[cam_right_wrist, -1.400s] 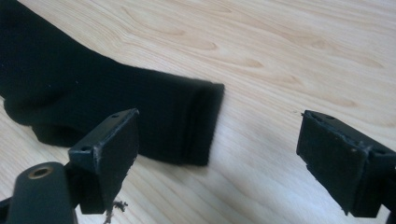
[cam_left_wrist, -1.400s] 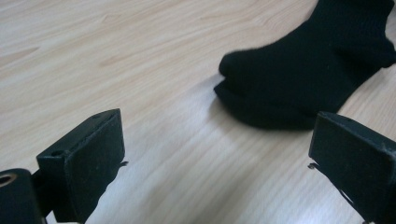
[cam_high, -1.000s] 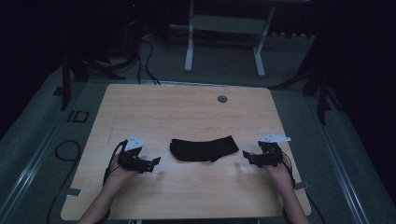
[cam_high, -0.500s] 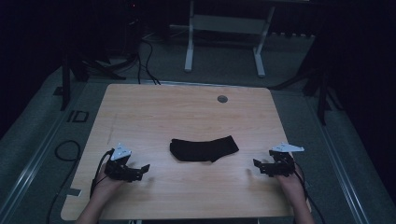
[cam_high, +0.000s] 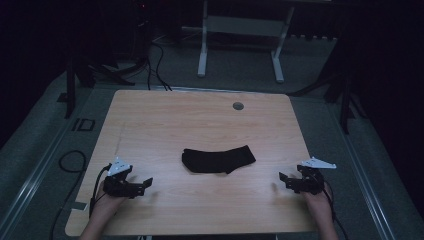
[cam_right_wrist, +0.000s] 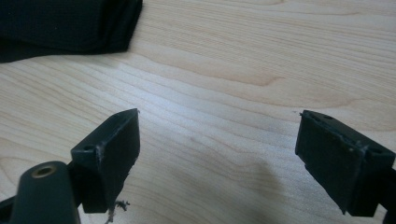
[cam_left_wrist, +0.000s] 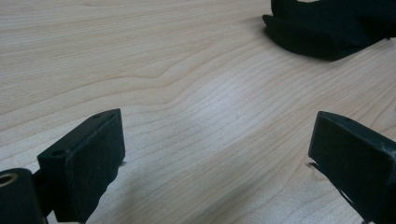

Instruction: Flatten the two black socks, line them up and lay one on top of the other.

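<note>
The left gripper [cam_high: 145,183] and right gripper [cam_high: 284,179] are resting low near the front edge of the pale wooden table [cam_high: 165,120], jaws spread wide and holding nothing. Between and slightly beyond them, a flat black fabric sock [cam_high: 218,159] is lying with its long axis running left to right. Both grippers are sitting about equally near, well apart from it, with bare wood between. Farther back, a small grey round grommet [cam_high: 238,106] is sitting near the table's rear edge.

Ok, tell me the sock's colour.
Black: the sock is plain black, clearest in the high view.
</note>
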The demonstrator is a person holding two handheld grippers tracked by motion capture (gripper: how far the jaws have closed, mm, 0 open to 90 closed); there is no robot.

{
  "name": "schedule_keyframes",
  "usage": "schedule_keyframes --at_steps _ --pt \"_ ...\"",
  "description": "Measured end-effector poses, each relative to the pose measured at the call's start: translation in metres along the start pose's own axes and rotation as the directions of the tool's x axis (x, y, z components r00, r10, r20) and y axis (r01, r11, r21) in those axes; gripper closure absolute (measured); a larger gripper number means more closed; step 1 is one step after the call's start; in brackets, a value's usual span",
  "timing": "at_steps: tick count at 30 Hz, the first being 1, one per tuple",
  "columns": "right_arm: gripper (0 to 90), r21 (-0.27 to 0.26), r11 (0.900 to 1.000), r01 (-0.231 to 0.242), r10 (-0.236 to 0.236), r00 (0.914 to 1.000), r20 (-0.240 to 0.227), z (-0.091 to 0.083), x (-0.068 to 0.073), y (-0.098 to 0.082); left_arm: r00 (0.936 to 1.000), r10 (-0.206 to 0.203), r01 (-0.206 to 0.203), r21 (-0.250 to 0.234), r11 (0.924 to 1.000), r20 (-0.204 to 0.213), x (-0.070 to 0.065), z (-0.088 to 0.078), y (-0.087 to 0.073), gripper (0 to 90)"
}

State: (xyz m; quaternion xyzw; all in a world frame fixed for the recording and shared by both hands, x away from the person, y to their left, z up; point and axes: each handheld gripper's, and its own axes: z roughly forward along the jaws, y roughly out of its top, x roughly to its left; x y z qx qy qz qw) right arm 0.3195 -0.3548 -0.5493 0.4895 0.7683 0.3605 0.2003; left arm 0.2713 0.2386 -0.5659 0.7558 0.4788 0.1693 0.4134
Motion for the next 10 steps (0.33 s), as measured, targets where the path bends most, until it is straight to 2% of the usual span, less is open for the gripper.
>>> schedule_keyframes --at_steps 10 --pt "13.8 -0.002 1.000 0.008 -0.008 0.9999 0.009 0.0006 0.0006 -0.0007 0.9999 0.012 -0.012 0.005 0.9999 0.002 -0.0035 0.0027 -0.0013 4.0"
